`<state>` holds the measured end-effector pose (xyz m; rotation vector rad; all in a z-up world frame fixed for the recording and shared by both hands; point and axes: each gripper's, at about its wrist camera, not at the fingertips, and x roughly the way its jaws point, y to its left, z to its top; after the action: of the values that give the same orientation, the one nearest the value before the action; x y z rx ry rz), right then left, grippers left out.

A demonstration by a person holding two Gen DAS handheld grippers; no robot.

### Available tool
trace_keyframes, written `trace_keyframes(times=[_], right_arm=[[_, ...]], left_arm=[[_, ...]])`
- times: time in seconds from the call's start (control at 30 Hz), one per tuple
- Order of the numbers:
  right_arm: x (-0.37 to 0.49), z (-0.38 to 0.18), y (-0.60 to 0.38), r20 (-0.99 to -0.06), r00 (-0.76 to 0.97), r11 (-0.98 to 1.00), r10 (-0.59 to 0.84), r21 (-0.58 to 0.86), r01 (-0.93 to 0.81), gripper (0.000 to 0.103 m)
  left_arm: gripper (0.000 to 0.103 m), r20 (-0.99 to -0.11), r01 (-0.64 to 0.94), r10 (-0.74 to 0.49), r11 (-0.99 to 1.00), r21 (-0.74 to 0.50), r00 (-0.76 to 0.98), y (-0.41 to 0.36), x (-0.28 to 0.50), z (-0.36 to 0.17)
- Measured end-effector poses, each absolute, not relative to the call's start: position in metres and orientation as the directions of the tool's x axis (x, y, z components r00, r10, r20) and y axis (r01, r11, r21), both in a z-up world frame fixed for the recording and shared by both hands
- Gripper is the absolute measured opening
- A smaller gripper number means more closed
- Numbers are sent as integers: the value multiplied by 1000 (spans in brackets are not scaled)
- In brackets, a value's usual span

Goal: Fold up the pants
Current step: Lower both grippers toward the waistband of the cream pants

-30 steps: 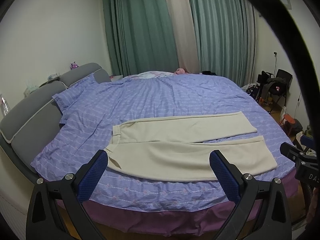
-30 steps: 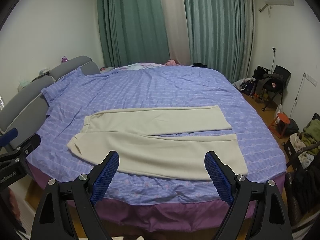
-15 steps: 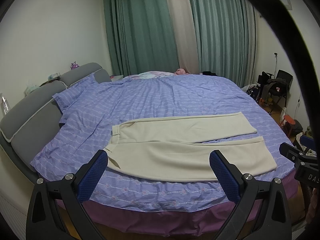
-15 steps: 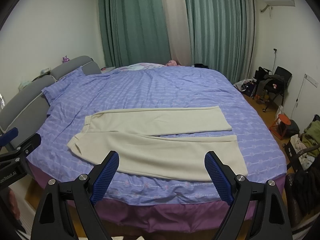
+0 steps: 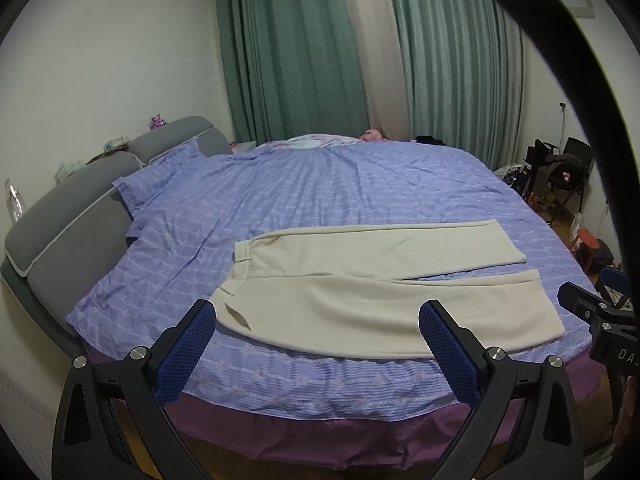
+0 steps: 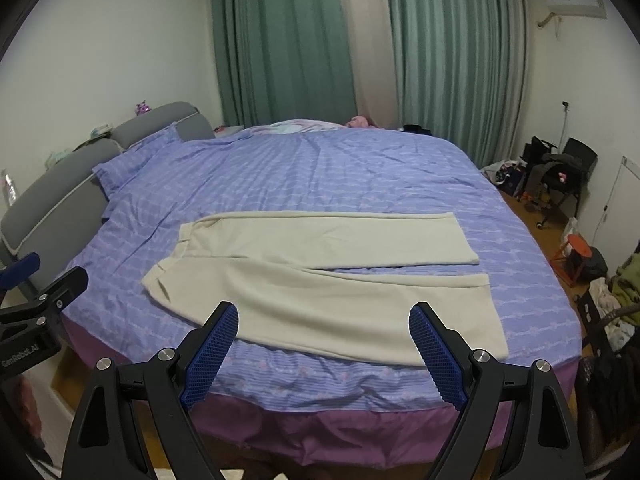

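Note:
Cream pants (image 5: 360, 280) (image 6: 320, 276) lie flat across the near part of a round bed, waistband to the left, both legs stretched to the right and slightly apart at the hems. My left gripper (image 5: 318, 320) hovers open above the bed's near edge, short of the pants, with nothing between its blue pads. My right gripper (image 6: 324, 320) is likewise open and empty, held back from the near leg. Each gripper's body shows at the edge of the other's view.
The bed (image 6: 340, 172) has a purple striped cover and a grey headboard (image 5: 72, 208) at the left. Green curtains (image 6: 280, 40) hang behind. A chair with bags (image 6: 560, 172), a red stool (image 6: 576, 248) and piled clothes crowd the floor at the right.

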<state>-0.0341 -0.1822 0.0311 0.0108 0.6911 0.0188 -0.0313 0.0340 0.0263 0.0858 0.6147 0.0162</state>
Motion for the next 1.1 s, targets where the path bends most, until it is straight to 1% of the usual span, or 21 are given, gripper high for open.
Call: trace_keyframes(times=[0.27,0.37,0.47,0.63,0.73,0.8,0.97,1.1], right_arm=[[-1,12,-144,-675,734,997,76,41,-65,88],[19,-4,-124,-705,701,995,102,73,-72,88],[43,-25,-104,-744,660,994,104,100,-43,88],[85,-73,-72,-808,579,987,111,158,32,88],[109,-110,-52,-844,526,978,100,182,107,88],[119,-132,-43,-859,501,969,99,198,148,88],[140,-189,-25,-898,427,948,105,221,231,88],[158,-235,-20,-918,359,921,167,275,276,87]], left_arm=[[103,-602,-34,84,995,95,794,76,-4,7],[103,-627,-26,92,993,113,773,97,19,-7],[103,-673,2,76,993,115,736,119,48,-26],[103,-740,39,51,994,104,671,159,103,-72],[103,-784,64,22,995,79,620,184,133,-103],[103,-808,70,27,994,84,589,197,149,-126],[103,-877,29,24,999,43,481,230,185,-185],[103,-912,-33,11,999,-3,409,246,207,-230]])
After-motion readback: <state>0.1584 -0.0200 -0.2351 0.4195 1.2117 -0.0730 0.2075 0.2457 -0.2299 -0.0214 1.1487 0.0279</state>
